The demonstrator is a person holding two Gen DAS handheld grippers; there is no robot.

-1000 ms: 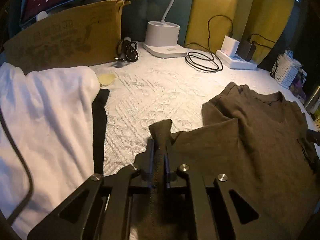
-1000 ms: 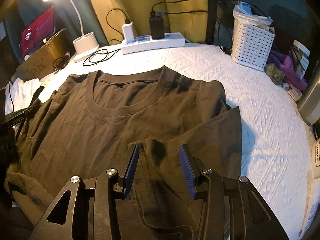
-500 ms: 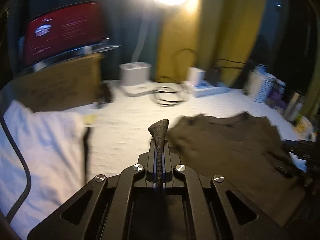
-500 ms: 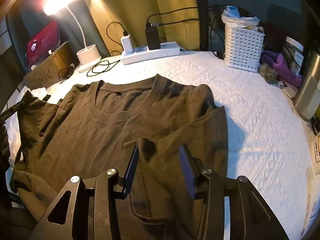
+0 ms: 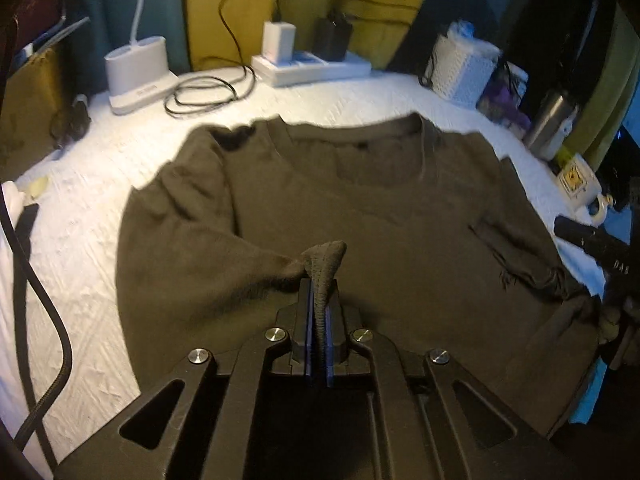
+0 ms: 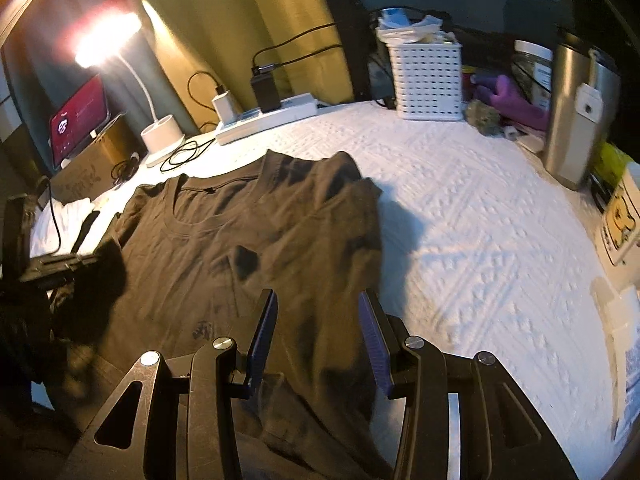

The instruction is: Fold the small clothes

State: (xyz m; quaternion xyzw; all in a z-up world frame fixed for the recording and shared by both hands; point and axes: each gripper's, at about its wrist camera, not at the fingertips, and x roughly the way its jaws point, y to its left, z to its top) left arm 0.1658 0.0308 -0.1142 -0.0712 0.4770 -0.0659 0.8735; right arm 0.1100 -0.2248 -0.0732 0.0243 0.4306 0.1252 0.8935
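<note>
1. The shirt (image 5: 360,216) lies face up in the middle of the white bench (image 6: 480,216), collar at 12 o'clock in my left view, most of the body still flat and spread.
2. My left claw (image 5: 319,304) is clamped shut on a bunched bit of shirt edge, lifted over the shirt's middle; I judge this to be the left side being carried inward for the first fold.
3. My right claw (image 6: 316,332) stands about half open with shirt cloth lying between the pads (image 6: 264,328). I see a gap beside each pad, so I read it as not gripping, though blur leaves some doubt.
4. Done so far, in my judgement: only the start of a side fold.
5. Left: lay that side down, fold the 3 o'clock side in, then fold bottom to collar.
6. A white cloth (image 5: 10,200) sits at 9 o'clock.
</note>
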